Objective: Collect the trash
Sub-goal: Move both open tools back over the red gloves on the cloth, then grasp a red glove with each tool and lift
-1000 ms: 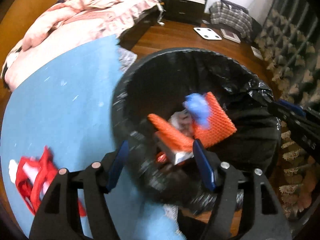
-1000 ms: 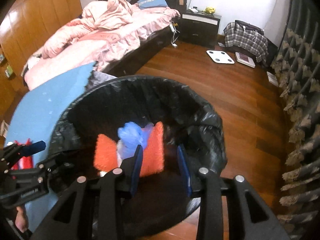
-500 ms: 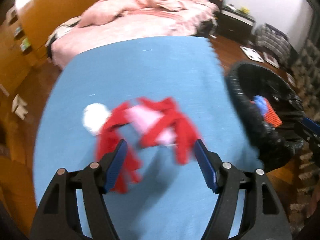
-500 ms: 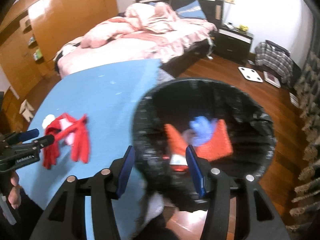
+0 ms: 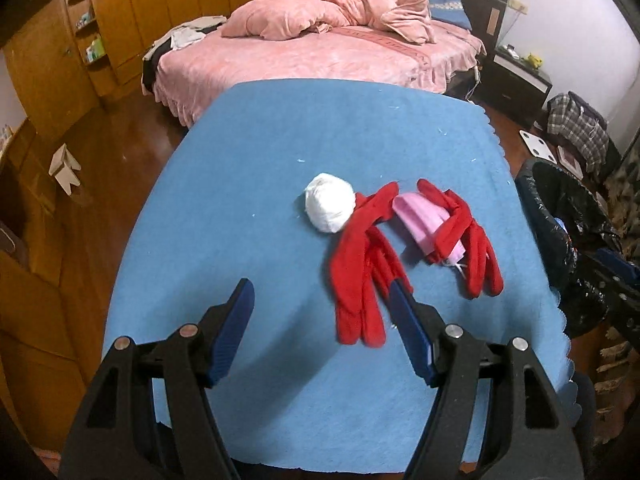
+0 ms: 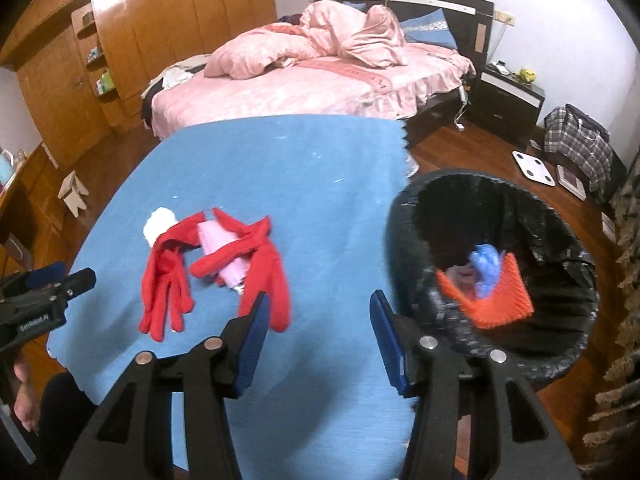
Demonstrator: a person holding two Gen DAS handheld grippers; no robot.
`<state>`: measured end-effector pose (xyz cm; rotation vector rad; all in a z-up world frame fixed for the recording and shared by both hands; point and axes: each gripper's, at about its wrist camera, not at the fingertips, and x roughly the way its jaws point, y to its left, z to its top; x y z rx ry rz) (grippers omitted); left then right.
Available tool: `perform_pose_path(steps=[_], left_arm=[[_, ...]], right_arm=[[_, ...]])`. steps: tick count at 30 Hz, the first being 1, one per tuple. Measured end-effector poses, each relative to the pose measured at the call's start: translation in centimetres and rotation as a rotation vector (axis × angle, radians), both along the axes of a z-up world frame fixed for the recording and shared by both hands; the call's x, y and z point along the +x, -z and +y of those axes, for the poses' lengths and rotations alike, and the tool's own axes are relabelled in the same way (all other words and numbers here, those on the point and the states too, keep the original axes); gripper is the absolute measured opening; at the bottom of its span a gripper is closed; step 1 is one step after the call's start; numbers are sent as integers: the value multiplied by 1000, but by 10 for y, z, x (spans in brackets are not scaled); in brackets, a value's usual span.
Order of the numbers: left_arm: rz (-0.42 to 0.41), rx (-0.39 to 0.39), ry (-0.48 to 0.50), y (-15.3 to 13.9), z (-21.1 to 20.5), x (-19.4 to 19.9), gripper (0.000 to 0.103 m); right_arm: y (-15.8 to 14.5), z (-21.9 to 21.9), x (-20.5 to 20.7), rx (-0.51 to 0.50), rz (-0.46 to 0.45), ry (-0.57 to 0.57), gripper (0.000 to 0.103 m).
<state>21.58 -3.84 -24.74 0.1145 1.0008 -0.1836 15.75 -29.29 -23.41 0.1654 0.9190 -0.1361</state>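
On the blue table lie a white crumpled ball, two red gloves and a pink mask between them. My left gripper is open and empty over the table, just short of the nearer glove. My right gripper is open and empty near the table's right edge; the gloves, the mask and the ball lie to its left. The black-lined trash bin stands at the right with an orange net and blue plastic inside.
A pink bed stands behind the table. Wooden wardrobes line the left wall. A white scale and a plaid bag lie on the wooden floor at the right. The bin sits past the table's right edge.
Both grippers have swung left from over the bin to over the blue table. The gloves, mask and ball have come into full view. Both stay open and empty.
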Motion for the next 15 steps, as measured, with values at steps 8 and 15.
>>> perform_pose_path(steps=[8, 15], left_arm=[[31, -17, -6, 20, 6, 8, 68], [63, -10, 10, 40, -2, 25, 68]], right_arm=[[23, 27, 23, -9, 33, -37, 45], [46, 26, 44, 19, 55, -42, 41]])
